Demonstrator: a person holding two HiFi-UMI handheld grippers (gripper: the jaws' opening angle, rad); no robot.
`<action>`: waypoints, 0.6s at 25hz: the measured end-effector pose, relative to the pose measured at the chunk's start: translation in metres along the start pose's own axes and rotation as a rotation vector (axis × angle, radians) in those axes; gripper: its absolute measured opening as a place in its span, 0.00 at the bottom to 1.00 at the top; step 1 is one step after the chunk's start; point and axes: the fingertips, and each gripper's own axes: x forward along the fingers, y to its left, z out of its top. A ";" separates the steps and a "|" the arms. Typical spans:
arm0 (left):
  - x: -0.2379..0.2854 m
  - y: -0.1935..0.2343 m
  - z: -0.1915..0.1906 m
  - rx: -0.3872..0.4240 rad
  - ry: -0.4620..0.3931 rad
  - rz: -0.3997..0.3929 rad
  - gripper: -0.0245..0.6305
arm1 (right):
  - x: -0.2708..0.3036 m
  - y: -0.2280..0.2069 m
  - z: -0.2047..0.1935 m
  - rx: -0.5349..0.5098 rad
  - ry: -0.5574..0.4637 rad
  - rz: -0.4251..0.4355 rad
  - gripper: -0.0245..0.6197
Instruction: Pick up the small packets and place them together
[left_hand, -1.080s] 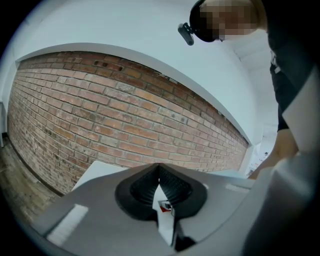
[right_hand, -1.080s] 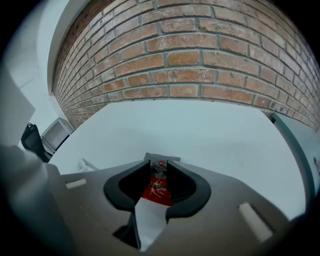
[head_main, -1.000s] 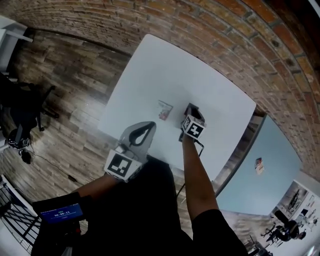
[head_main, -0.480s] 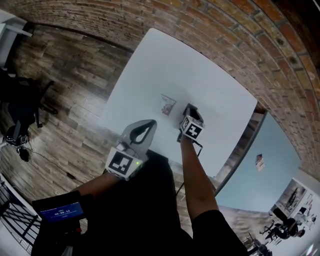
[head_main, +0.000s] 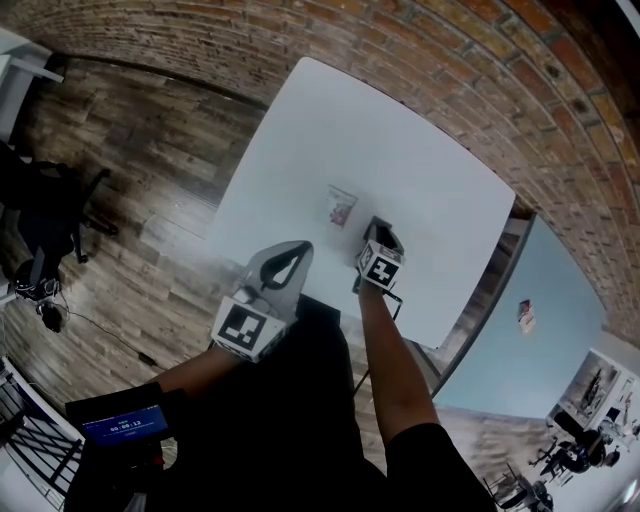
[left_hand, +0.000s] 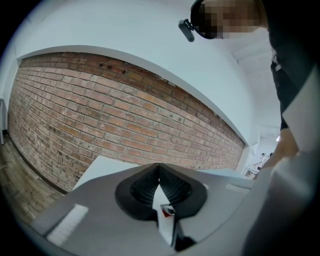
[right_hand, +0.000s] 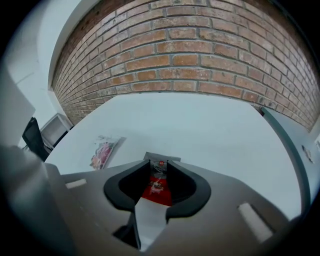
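Right gripper view: right gripper (right_hand: 156, 167) clamped a red packet (right_hand: 154, 191), best released flat beside the pink packet (right_hand: 104, 151); left gripper (left_hand: 159, 175) fingers were fully closed.

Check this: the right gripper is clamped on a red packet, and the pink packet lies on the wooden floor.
Wrong on the floor: the pink packet lies on the white table, as the right gripper view shows. The rest stands: the right gripper is clamped on the red packet.
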 end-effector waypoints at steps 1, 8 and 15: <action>-0.002 0.000 0.001 -0.004 -0.002 0.000 0.04 | 0.001 0.001 -0.002 -0.007 -0.002 0.003 0.20; -0.014 -0.003 0.000 -0.001 0.004 -0.017 0.04 | -0.012 0.009 0.009 -0.020 -0.043 0.024 0.24; -0.042 -0.002 0.015 0.011 -0.048 -0.052 0.04 | -0.142 0.029 0.064 -0.030 -0.344 0.093 0.13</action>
